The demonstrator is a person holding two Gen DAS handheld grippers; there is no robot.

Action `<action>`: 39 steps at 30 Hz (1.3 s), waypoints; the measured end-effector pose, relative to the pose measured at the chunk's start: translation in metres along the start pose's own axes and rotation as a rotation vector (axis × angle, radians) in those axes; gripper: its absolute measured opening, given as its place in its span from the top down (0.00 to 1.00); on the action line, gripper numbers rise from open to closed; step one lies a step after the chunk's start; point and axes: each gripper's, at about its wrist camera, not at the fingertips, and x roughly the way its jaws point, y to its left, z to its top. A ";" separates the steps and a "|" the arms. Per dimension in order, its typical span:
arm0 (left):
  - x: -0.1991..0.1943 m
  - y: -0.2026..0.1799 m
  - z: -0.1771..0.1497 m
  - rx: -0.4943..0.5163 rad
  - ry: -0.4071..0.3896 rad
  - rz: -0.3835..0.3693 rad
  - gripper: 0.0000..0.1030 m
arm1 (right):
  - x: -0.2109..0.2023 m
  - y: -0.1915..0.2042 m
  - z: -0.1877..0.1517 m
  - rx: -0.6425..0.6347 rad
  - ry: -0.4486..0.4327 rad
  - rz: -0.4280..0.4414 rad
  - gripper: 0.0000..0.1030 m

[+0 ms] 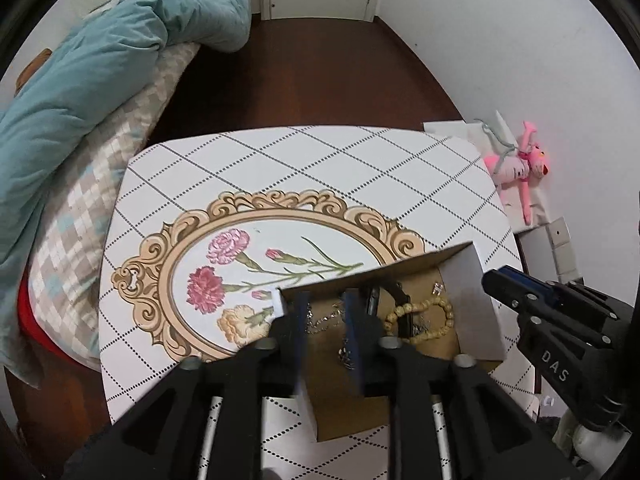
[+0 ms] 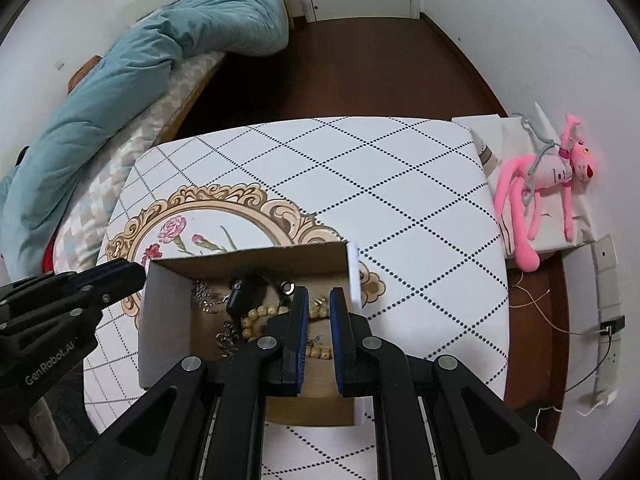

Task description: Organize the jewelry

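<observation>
hovering over box [image 2: 168,312] | left tongs [image 1: 326,322] standing partly open, gripping nothing | right tongs [image 2: 319,332] parted by a narrow gap, gripping nothing | box sitting toward surface [image 2: 400,184] near edge, holding beads [image 2: 260,316], chains [image 1: 324,320], dark strap [image 2: 248,292]

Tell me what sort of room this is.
Most likely a bedroom at home: a bed with a teal quilt beside a small floral-print table, and a pink plush toy lying near the wall.
</observation>
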 end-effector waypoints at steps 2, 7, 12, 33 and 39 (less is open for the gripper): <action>-0.004 0.002 0.000 -0.010 -0.023 0.016 0.40 | -0.004 -0.002 0.000 0.005 -0.009 -0.002 0.79; -0.006 0.009 -0.005 -0.036 -0.029 0.048 0.33 | -0.012 -0.004 -0.005 0.007 -0.022 -0.027 0.67; -0.004 0.012 -0.024 -0.049 -0.030 0.065 0.29 | -0.018 -0.002 -0.022 -0.019 -0.037 -0.092 0.43; -0.016 0.007 -0.073 -0.059 -0.071 0.150 0.00 | -0.033 -0.005 -0.070 0.000 -0.064 -0.211 0.00; -0.040 0.006 -0.081 -0.063 -0.093 0.141 0.00 | -0.057 -0.003 -0.078 0.018 -0.094 -0.230 0.00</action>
